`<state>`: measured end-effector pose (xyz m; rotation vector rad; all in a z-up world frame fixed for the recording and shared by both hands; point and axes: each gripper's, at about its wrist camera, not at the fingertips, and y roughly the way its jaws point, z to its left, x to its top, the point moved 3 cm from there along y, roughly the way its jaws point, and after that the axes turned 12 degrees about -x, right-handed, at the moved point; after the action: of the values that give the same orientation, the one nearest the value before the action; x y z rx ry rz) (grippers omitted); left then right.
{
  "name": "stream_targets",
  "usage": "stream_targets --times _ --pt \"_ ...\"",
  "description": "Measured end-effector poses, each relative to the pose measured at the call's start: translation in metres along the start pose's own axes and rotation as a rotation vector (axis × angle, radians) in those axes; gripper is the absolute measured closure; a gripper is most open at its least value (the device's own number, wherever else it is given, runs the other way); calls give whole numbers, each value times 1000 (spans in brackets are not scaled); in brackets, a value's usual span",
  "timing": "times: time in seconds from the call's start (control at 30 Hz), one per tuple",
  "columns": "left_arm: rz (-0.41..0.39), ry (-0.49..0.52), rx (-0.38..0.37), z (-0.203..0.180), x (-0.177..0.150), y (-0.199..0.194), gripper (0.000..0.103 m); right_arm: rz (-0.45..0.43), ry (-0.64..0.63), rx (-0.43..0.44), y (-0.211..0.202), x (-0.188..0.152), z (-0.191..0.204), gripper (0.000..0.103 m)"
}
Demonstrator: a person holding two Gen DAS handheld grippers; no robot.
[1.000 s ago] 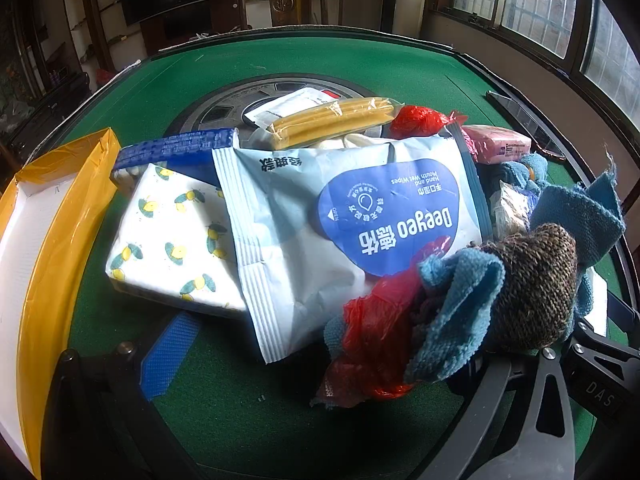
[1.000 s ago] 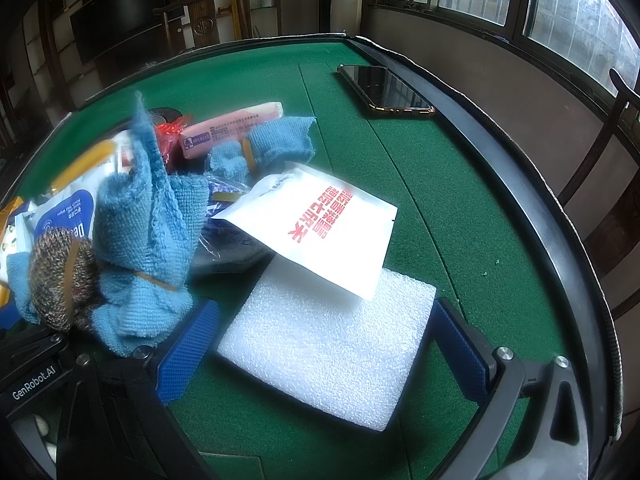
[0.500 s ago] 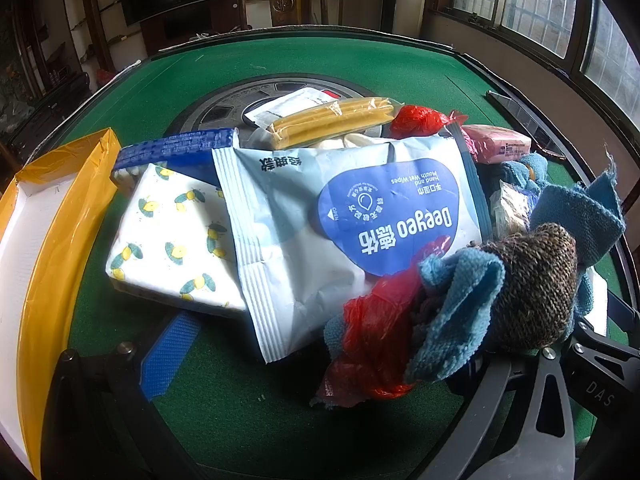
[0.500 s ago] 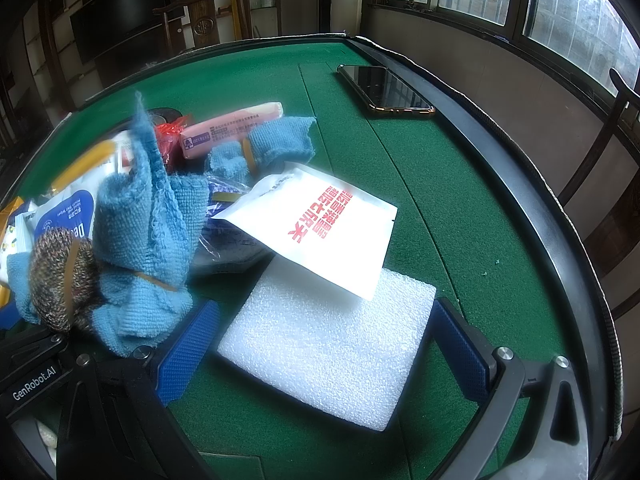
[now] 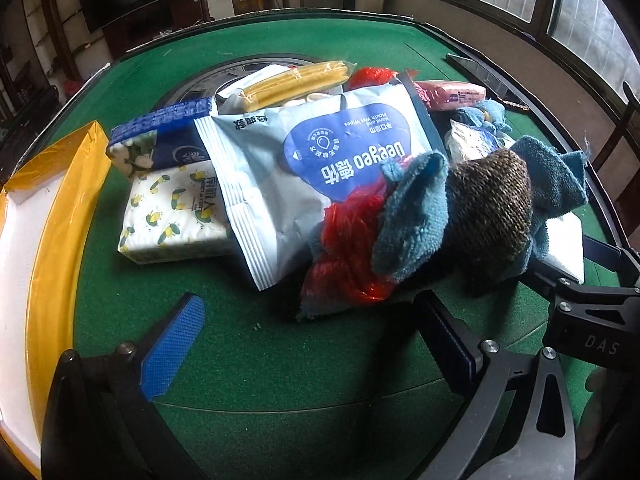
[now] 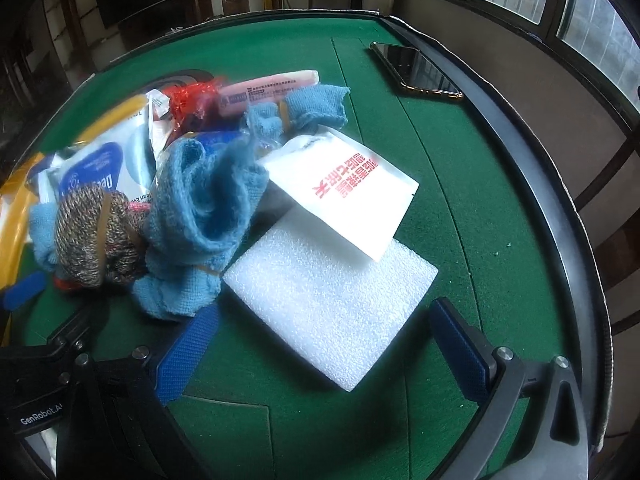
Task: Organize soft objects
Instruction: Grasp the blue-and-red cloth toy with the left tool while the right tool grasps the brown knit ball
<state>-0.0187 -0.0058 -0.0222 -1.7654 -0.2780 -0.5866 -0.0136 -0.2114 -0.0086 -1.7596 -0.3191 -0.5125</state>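
Observation:
A heap of soft goods lies on the green table (image 5: 248, 360). It holds a white-and-blue wet wipes pack (image 5: 320, 160), a tissue pack with yellow print (image 5: 172, 208), a red plastic bag (image 5: 348, 248), a blue towel (image 5: 412, 208) and a brown knitted bundle (image 5: 492, 204). My left gripper (image 5: 308, 308) is open just in front of the red bag, holding nothing. In the right wrist view a white foam pad (image 6: 328, 296) lies under a white packet with red print (image 6: 348, 192). My right gripper (image 6: 324, 312) is open, with the foam's near corner between its fingers.
A yellow-rimmed white tray (image 5: 56, 220) stands at the left. A phone (image 6: 416, 68) lies near the table's far right edge. A pink pack (image 6: 268, 88), a small blue cloth (image 6: 312, 106) and a long yellow package (image 5: 296, 84) sit behind the heap.
Both grippers have drawn back a little. The heap and the foam sit farther up in their views, and the left gripper's right finger now shows clear of the heap.

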Motion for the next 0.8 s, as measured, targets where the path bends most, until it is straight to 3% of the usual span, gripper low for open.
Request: stream_targets --times 0.1,0.2,0.27,0.33,0.4,0.43,0.5,0.63,0.73,0.8 --pt "3 9 -17 2 -1 -2 0 23 19 -21 -6 -6 -8 2" --pt "-12 -8 -44 9 -7 -11 0 -56 70 -39 -37 -8 -25 2" --pt "-58 -19 -112 13 -11 -27 0 -191 110 -53 -73 -8 -39 1" --pt "-156 -1 -149 15 -11 -53 0 -405 168 -23 -114 -8 -51 1" --pt "-293 22 -178 20 -12 -86 0 -532 207 131 -135 -5 -57 1" --pt "-357 32 -178 23 -12 -100 0 -496 202 161 -130 0 -55 1" --pt "-424 54 -203 30 -12 -116 0 -422 204 103 -112 14 -47 1" --pt "-336 101 -116 33 -8 -113 0 -416 246 38 -81 23 -39 1" --pt "-307 144 -184 24 -9 -110 0 -336 258 68 -57 20 -38 6" --pt "-281 212 -200 10 -8 -100 0 -333 282 101 -57 17 -46 10"
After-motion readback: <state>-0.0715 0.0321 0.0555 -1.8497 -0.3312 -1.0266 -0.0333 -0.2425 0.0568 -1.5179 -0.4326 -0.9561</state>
